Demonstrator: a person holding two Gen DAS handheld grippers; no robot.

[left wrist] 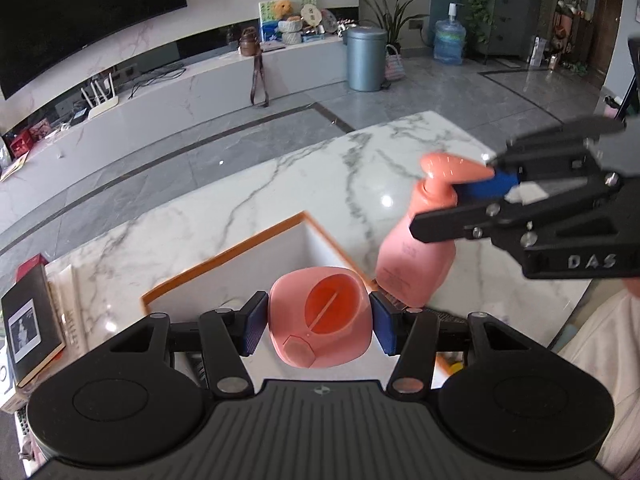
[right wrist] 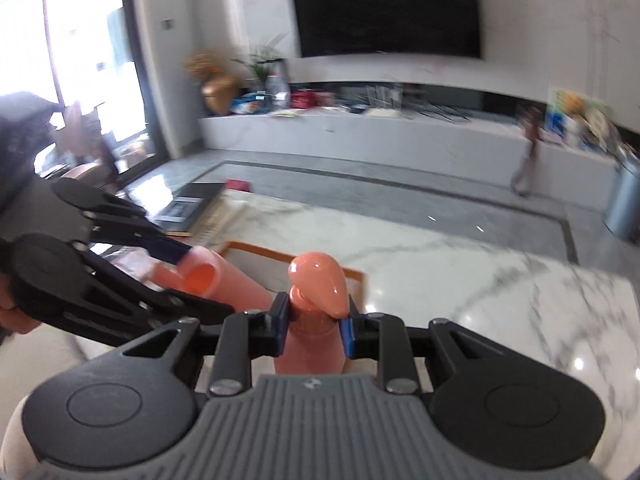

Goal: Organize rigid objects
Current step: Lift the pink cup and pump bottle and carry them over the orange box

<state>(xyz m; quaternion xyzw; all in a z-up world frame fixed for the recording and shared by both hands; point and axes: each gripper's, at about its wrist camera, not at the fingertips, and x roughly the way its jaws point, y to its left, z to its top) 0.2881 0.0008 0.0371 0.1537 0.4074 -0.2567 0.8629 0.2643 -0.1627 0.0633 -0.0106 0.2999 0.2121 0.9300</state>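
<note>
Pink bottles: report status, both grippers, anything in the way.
Left gripper clamped on pink flip-cap bottle. Right gripper clamped on pink pump bottle at neck. Both above orange-rimmed white box. Nothing blocking.

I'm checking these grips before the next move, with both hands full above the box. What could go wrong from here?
The right gripper pinches the pump bottle only at its narrow neck, so the hanging body may swing or slip.

The left gripper squeezes the smooth pink container by its sides; it could pop out.

Both loads hang close together and may collide.
</note>
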